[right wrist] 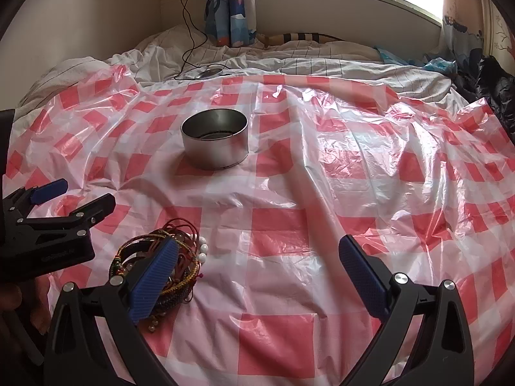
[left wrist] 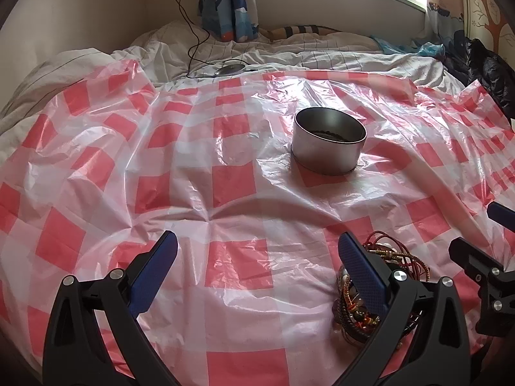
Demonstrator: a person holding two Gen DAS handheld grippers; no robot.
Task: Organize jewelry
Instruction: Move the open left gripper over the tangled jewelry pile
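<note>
A tangled pile of bracelets [left wrist: 391, 265], red cords, braided bands and white beads, lies on the red-and-white checked plastic sheet [left wrist: 238, 186]. It sits just right of my left gripper [left wrist: 257, 251], partly behind its right finger. In the right wrist view the pile [right wrist: 151, 244] lies behind the left finger of my right gripper [right wrist: 259, 251]. A round metal tin [left wrist: 328, 138] stands open farther back, with something dark inside; it also shows in the right wrist view [right wrist: 215, 140]. Both grippers are open and empty. The right gripper shows at the left wrist view's right edge [left wrist: 482, 247].
The sheet covers a bed with a rumpled white quilt [left wrist: 289, 51]. A black cable and a round charger pad [left wrist: 229, 69] lie at the sheet's far edge. Dark clothing [left wrist: 489, 70] is piled at the far right. A curtain [left wrist: 228, 3] and window are behind.
</note>
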